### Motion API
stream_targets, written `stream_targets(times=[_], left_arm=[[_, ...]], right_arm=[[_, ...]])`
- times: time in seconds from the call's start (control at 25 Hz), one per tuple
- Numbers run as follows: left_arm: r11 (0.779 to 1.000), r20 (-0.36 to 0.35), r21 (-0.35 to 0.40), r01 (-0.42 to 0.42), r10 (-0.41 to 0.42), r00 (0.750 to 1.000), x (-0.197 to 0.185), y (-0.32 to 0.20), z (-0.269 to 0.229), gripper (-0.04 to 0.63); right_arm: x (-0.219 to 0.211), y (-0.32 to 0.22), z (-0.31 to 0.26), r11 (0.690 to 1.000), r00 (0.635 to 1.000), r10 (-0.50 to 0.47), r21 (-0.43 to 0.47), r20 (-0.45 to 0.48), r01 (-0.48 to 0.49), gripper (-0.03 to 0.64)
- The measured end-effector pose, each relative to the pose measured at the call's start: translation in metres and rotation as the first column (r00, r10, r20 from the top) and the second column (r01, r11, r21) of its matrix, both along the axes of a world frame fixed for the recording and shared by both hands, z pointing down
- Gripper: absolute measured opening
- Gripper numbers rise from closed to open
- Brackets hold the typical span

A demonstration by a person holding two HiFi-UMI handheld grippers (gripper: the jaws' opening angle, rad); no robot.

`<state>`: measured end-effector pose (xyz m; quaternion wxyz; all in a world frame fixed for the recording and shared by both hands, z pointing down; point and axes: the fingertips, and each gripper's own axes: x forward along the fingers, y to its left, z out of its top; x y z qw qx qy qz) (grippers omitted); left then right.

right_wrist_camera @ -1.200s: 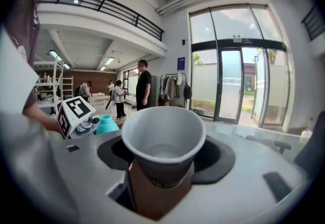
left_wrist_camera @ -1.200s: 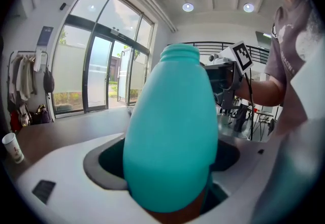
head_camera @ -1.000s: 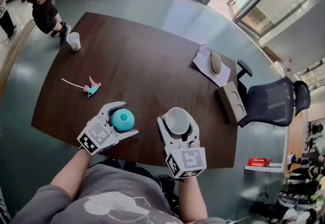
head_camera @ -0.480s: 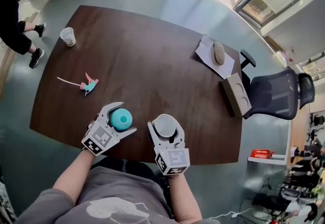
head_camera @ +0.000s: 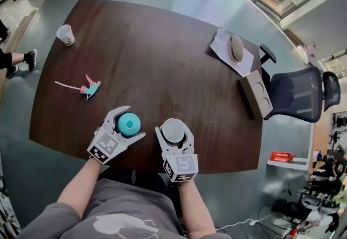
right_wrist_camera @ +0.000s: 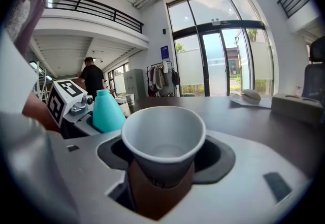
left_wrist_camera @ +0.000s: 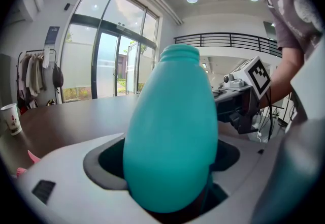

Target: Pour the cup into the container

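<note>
Now we're lower over the dark wooden table: left gripper grips teal plastic bottle, right gripper upright white paper cup; no pour yet.

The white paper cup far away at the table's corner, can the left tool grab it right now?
Probably not. The left tool is full: it grips the teal plastic bottle, and the white paper cup stands far off across the dark wooden table.

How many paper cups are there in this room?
2. One cup is held in the right gripper; a second cup stands at the table's far left corner. I see no others.
</note>
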<state>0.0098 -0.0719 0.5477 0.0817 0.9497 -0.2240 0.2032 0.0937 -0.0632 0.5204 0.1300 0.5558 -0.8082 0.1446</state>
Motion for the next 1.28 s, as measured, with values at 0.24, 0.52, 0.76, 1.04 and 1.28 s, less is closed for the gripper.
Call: stream_targets(times=[0.24, 0.52, 0.76, 1.04, 1.28], left_arm=[[1.000, 0.014, -0.008, 0.012, -0.012, 1.000, 0.001, -0.002, 0.014, 0.431], [0.999, -0.009, -0.018, 0.028, -0.028, 1.000, 0.004, -0.005, 0.021, 0.431], [0.999, -0.028, -0.014, 0.033, -0.033, 0.999, 0.003, -0.009, 0.021, 0.431], [1.000, -0.047, -0.002, 0.028, -0.028, 0.999, 0.004, -0.008, 0.019, 0.431], [1.000, -0.047, 0.004, 0.018, -0.018, 0.999, 0.004, -0.008, 0.019, 0.431]], right_arm=[[-0.003, 0.000, 0.019, 1.000, 1.000, -0.010, -0.022, -0.002, 0.010, 0.295], [-0.004, -0.002, 0.033, 0.999, 1.000, -0.020, -0.041, 0.007, 0.020, 0.295], [-0.006, -0.003, 0.040, 0.999, 1.000, -0.027, -0.045, 0.008, 0.027, 0.295], [-0.007, -0.001, 0.042, 0.999, 0.999, -0.041, -0.035, -0.006, 0.041, 0.295], [-0.010, 0.001, 0.042, 0.999, 0.998, -0.051, -0.005, -0.040, 0.051, 0.295]])
